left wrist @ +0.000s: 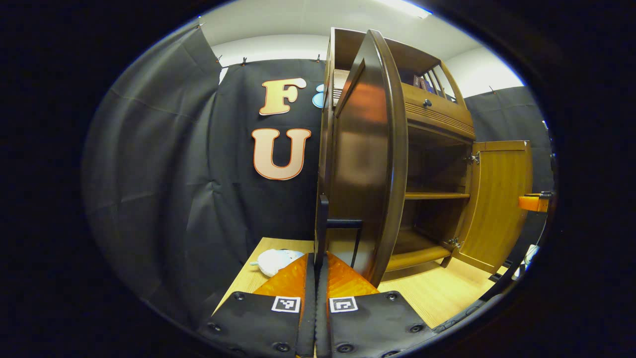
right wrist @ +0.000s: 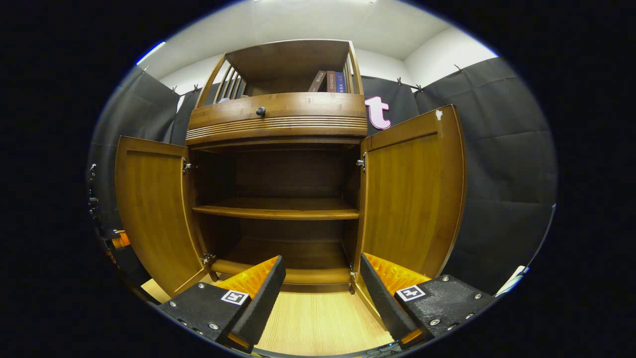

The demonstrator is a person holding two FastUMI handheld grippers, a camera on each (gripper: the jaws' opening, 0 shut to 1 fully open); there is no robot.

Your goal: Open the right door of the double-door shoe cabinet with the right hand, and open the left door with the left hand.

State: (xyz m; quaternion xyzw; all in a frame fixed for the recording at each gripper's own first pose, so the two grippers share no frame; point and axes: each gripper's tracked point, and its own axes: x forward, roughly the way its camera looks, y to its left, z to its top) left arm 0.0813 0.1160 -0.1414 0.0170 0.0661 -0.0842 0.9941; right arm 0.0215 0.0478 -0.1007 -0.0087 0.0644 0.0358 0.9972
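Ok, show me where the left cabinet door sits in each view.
Left gripper view: the left door stands edge-on at center, just beyond the left gripper.
Right gripper view: it is swung open at the left.
Shared landmark: the middle shelf.

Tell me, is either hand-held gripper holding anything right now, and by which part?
The left hand-held gripper is closed at the left door's dark handle. The right hand-held gripper is open, holding nothing.

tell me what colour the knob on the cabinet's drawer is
Black, or very dark. The knob shows best in the right gripper view, on the brown wooden drawer.
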